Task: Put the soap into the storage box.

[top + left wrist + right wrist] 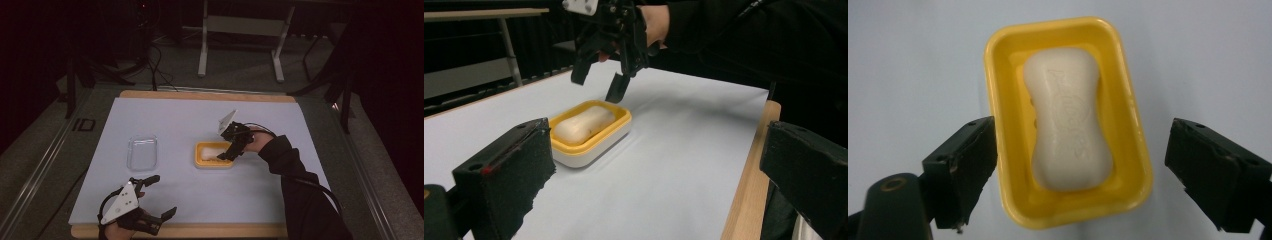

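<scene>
Hand-held gripper (1078,170) over faintly embossed soap (1068,117)

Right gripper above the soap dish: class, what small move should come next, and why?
Probably lift the right gripper clear. Its jaws stand wide open above the soap bar, which lies flat in the yellow soap dish, touched by neither jaw. The clear lid lies to the dish's left, near the open left gripper, so covering likely follows.

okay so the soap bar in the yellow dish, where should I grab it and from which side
Grip the soap bar across its narrow waist, from straight above. It lies flat in the yellow dish, whose raised rim blocks a sideways approach. The right hand-held gripper, open above it, already straddles the width.
</scene>
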Tool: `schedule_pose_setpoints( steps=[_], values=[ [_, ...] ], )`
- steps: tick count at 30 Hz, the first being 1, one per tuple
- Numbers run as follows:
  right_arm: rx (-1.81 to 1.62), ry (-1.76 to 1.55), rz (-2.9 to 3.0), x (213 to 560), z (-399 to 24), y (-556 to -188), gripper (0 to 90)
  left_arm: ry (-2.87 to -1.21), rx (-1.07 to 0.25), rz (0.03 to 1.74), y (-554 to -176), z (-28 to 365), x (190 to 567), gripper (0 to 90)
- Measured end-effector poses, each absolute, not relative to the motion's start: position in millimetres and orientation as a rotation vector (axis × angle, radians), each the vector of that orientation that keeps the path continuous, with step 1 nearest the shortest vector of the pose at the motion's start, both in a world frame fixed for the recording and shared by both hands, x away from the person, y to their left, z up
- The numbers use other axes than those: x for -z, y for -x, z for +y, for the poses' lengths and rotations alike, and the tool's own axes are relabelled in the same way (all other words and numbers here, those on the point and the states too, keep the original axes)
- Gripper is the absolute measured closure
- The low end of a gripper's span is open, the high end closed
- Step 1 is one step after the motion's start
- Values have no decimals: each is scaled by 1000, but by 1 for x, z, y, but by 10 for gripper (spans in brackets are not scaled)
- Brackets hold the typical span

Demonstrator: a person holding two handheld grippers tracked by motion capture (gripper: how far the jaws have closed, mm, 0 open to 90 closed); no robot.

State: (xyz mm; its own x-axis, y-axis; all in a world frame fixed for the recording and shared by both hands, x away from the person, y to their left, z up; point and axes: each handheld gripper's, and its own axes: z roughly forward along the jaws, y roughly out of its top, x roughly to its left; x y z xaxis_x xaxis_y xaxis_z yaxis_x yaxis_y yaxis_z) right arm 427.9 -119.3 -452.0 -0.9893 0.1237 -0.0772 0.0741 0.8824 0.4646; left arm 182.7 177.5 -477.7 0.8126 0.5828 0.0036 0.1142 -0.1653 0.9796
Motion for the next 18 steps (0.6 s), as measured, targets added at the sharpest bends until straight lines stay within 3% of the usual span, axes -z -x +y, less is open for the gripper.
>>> schedule_pose_setpoints(
  steps=[18],
  values=[
    [-770,-510,2775,449,-162,-415,133,-1712,-444,552,-184,176,479,11]
  ],
)
